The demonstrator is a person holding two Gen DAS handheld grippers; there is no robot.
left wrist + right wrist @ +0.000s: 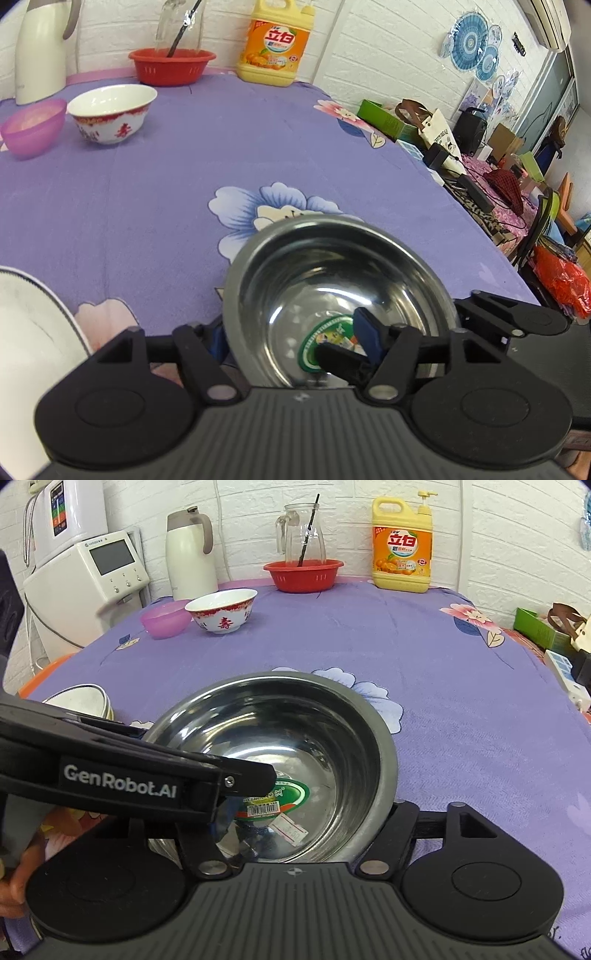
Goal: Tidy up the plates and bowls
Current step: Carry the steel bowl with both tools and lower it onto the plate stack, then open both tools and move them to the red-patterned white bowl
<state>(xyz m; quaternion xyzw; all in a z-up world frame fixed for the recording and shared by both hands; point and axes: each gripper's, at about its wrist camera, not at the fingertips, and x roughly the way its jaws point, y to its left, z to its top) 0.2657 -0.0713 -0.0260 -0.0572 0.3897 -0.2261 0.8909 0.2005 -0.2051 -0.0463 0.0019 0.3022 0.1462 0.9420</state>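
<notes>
Left wrist view: steel bowl (pixel 340 295) on purple tablecloth (pixel 147 184) – left gripper (pixel 295 339) straddles near rim, jaws parted, no clamp. Right gripper (pixel 295 808) spread wide around bowl – looks like release. Porcelain bowl (pixel 221 611) far off.

White brick-patterned walls (pixel 369 502) close in the room behind the counter (pixel 369 657), which wears a purple cloth printed with large flowers. Against the left wall stands a white water dispenser (pixel 88 579) with a dark screen, a wall-mounted purifier (pixel 62 509) above it. To the right, blue paper fans (pixel 472 44) decorate the wall beneath an air conditioner (pixel 550 22). A cluttered side table (pixel 491 184) runs along that wall — boxes, a small black speaker, cables, a canvas bag. Beyond it, a glass door (pixel 554 96) lets in daylight — the scene is evenly lit.
</notes>
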